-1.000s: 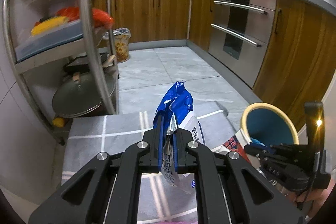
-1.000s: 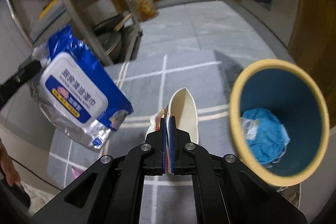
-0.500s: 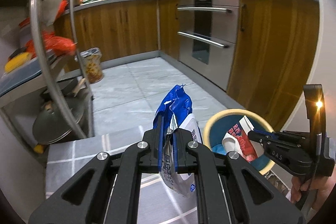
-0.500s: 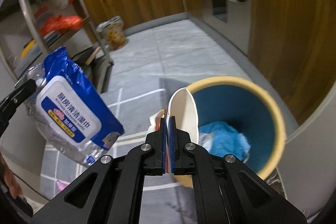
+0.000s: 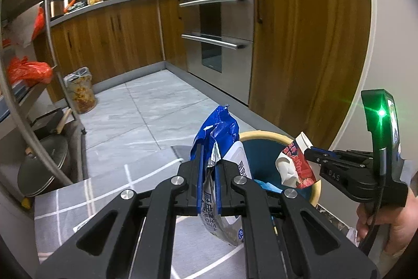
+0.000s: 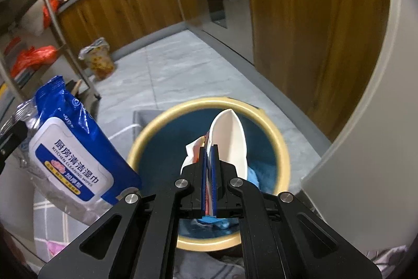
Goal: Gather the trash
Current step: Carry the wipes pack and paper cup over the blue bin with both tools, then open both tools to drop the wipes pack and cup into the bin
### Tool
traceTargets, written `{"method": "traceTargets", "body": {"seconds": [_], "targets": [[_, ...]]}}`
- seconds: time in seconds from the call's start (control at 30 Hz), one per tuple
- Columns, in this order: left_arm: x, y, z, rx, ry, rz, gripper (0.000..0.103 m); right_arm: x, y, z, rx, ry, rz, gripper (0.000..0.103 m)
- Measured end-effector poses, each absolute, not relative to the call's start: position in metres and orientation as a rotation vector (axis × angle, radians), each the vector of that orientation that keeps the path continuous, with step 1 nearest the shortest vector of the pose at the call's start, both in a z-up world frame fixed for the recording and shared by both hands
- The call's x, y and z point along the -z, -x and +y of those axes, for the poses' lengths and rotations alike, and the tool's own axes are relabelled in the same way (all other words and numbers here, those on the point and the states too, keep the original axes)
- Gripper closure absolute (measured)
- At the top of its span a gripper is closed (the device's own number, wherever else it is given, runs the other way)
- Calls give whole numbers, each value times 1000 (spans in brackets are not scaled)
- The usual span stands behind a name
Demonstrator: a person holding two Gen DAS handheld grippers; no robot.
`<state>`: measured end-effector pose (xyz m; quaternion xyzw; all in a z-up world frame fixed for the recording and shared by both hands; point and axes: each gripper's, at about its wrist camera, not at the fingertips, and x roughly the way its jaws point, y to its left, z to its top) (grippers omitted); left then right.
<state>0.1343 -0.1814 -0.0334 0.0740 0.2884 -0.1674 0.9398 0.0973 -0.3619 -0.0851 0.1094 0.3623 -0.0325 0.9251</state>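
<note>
Below me the floor [image 5: 146, 106] is grey stone tile, and a grey rug [image 5: 78, 198] with white grid lines covers the near part. My bin [image 6: 283, 161] (tan rim, blue inside) stands at the rug's far edge, with blue trash [image 6: 263, 171] in its bottom. Further off, a small lined basket [image 5: 79, 90] sits on the tile near the wood cabinets. To my left a metal rack [image 5: 52, 85] stands on the floor, a pot lid [image 5: 43, 166] on its low shelf.
</note>
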Motion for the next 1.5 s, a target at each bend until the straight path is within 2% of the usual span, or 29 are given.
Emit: {"method": "traceTargets", "body": {"seconds": [0.43,0.83,1.17,1.33,1.4,1.43,1.5], "targets": [[64,-156,-213,392,-141,664,96,102,-94,-389,95,-225,781,99],[87,-171,-213,360,-143,726,96,127,-110,-366,57,-140,895,99],[97,-184,-218,351,-139,742,95,129,-114,-364,45,-147,911,99],[100,-184,-218,340,-153,749,84,129,-117,-366,51,-156,904,98],[100,-183,-219,340,-164,749,66,130,-118,-367,53,-166,907,97],[100,-182,-219,338,-169,744,62,131,-118,-366,49,-171,908,96],[100,-180,-218,331,-179,741,59,130,-120,-364,43,-175,909,80]]}}
